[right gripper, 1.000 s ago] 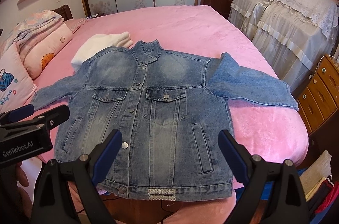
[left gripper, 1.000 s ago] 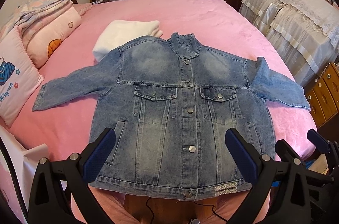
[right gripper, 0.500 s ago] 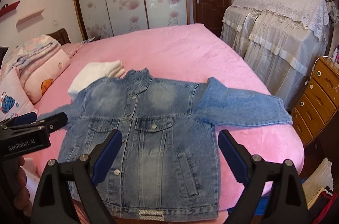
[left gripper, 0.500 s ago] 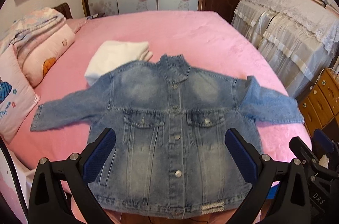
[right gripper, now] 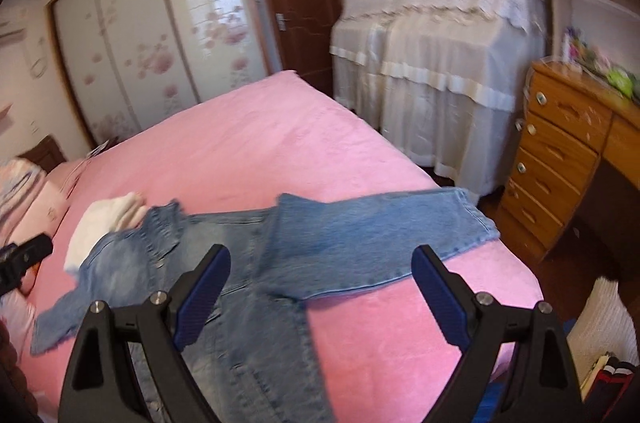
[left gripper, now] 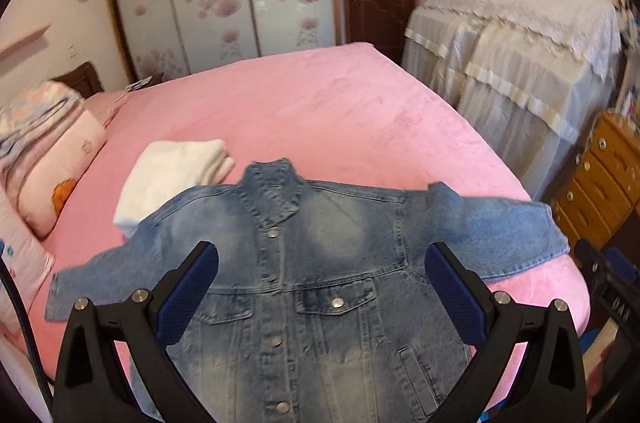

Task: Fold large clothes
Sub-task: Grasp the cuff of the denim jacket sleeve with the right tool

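Note:
A blue denim jacket (left gripper: 312,263) lies front up and buttoned on the pink bed (left gripper: 320,103), sleeves spread to both sides. My left gripper (left gripper: 320,291) hangs open above the jacket's chest, holding nothing. In the right wrist view the jacket's right sleeve (right gripper: 372,243) stretches toward the bed's edge, and my right gripper (right gripper: 320,291) stands open above it, with nothing between its fingers. The jacket's hem is hidden below both views.
A folded white cloth (left gripper: 176,171) lies beside the jacket's collar. Pillows (left gripper: 52,159) are stacked at the left. A wooden drawer chest (right gripper: 560,151) stands right of the bed, with lace-covered furniture (right gripper: 440,35) behind it. A wardrobe and a door line the far wall.
Both grippers have risen and tipped upward, so more of the room shows. The right one has also swung right toward the sleeve. The jacket has not moved.

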The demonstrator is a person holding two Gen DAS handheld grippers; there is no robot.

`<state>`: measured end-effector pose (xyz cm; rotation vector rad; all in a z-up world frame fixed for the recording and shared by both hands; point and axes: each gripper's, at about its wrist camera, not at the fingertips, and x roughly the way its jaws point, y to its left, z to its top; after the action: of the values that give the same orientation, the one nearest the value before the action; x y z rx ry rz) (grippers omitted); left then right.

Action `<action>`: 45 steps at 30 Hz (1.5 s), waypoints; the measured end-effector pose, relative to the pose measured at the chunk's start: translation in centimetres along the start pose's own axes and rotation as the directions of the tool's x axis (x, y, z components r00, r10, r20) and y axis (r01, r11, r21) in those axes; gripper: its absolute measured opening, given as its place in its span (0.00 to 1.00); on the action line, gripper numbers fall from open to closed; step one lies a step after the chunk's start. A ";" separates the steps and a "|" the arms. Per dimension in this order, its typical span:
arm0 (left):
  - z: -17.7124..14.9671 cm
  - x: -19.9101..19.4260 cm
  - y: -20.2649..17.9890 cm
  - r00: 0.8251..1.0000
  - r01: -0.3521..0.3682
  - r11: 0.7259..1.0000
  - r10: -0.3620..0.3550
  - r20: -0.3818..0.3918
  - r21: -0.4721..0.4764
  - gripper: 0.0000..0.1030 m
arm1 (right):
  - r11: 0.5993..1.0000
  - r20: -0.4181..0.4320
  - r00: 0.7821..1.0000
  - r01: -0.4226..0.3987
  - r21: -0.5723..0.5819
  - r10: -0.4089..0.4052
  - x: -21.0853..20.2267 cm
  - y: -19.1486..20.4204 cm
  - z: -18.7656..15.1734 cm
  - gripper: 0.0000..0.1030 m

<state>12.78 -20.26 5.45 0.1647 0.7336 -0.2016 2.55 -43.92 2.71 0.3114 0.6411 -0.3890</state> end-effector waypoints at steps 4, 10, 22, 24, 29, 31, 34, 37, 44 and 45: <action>0.3 4.3 -4.8 0.999 0.026 0.999 -0.028 0.044 0.042 0.99 | 0.990 -0.061 0.997 0.061 0.126 -0.054 5.0 -5.5 0.3 0.90; -0.2 9.5 -10.6 0.993 0.120 0.989 -0.121 0.013 0.092 0.99 | 0.949 -0.163 0.985 0.105 0.297 -0.058 11.3 -12.0 -0.8 0.90; -1.7 15.2 -17.9 0.973 0.216 0.962 -0.198 -0.119 0.169 0.99 | 0.806 -0.273 0.962 0.146 0.574 0.020 20.2 -21.0 -4.4 0.66; -2.0 15.5 -17.6 0.971 0.221 0.963 -0.202 -0.131 0.153 0.99 | 0.793 -0.276 0.961 0.144 0.592 0.032 21.4 -21.6 -4.9 0.64; -2.9 16.3 -16.0 0.968 0.216 0.968 -0.195 -0.160 0.130 0.99 | 0.816 -0.282 0.959 0.174 0.551 -0.014 23.3 -21.3 -4.3 0.41; -3.1 16.2 -15.1 0.971 0.201 0.971 -0.179 -0.159 0.131 0.99 | 0.834 -0.294 0.954 0.206 0.512 -0.056 23.6 -21.0 -3.6 0.10; -3.2 15.7 -12.8 0.977 0.177 0.977 -0.160 -0.142 0.118 0.99 | 0.868 -0.232 0.966 0.210 0.450 -0.114 22.2 -19.7 -1.9 0.07; -3.4 14.6 -9.0 0.984 0.145 0.987 -0.137 -0.113 0.071 0.99 | 0.930 -0.095 0.990 0.130 0.343 -0.104 19.0 -15.7 0.6 0.04; -5.0 13.0 1.4 0.995 0.043 0.995 -0.050 -0.084 -0.086 0.99 | 0.986 0.083 0.985 -0.144 -0.083 0.151 13.0 1.3 4.1 0.04; -5.2 12.9 2.5 0.996 0.031 0.994 -0.040 -0.083 -0.103 0.99 | 0.974 0.079 0.980 -0.170 -0.147 0.183 12.8 3.9 3.9 0.04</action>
<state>19.38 -18.32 -6.91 0.0641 0.8300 -0.1916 15.71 -45.27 -1.78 0.2132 0.5426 -0.1851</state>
